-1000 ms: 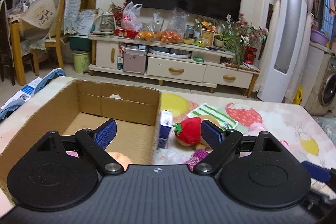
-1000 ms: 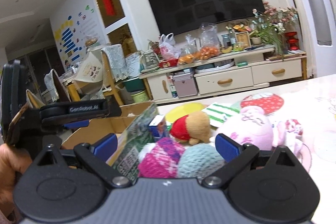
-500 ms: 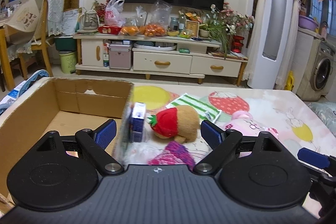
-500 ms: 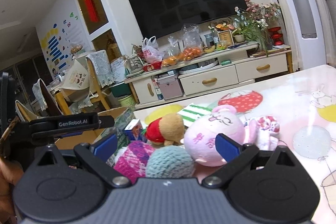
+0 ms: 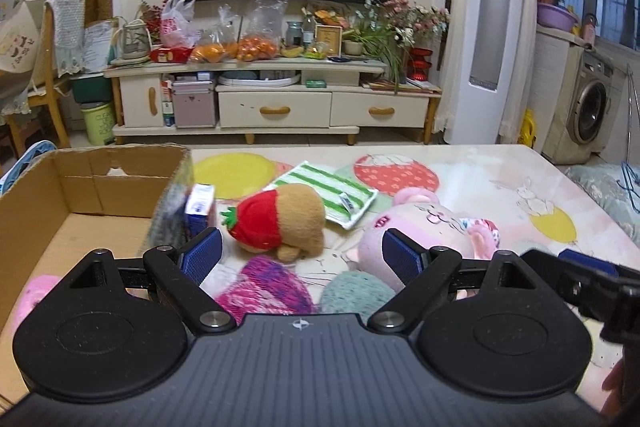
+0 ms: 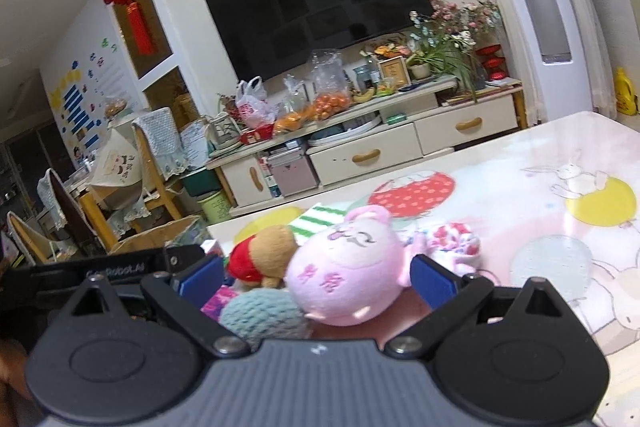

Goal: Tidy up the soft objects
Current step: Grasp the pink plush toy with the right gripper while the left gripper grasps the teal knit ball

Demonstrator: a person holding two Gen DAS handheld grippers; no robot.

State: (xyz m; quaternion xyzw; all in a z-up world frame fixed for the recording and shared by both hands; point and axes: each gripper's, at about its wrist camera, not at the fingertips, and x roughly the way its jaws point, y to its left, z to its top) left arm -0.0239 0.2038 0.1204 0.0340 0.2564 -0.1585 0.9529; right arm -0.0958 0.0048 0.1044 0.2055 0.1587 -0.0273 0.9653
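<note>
- L gripper [image 5: 301, 255]: fingers spread wide, nothing held; cardboard box [image 5: 80, 187] seen at 10 o'clock.
- R gripper [image 6: 316, 277]: fingers apart, pink plush [image 6: 344, 279] lying betw. them, not clamped.

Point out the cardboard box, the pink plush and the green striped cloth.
cardboard box [image 5: 96, 183]: left wrist view, inner back wall.
pink plush [image 6: 344, 267]: right wrist view, middle of its body.
green striped cloth [image 5: 320, 187]: left wrist view, centre stripes.

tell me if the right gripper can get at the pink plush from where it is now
Probably yes. The right gripper is open, and the pink plush lies right between its fingers. The teal knitted ball crowds its left side but does not block it.
</note>
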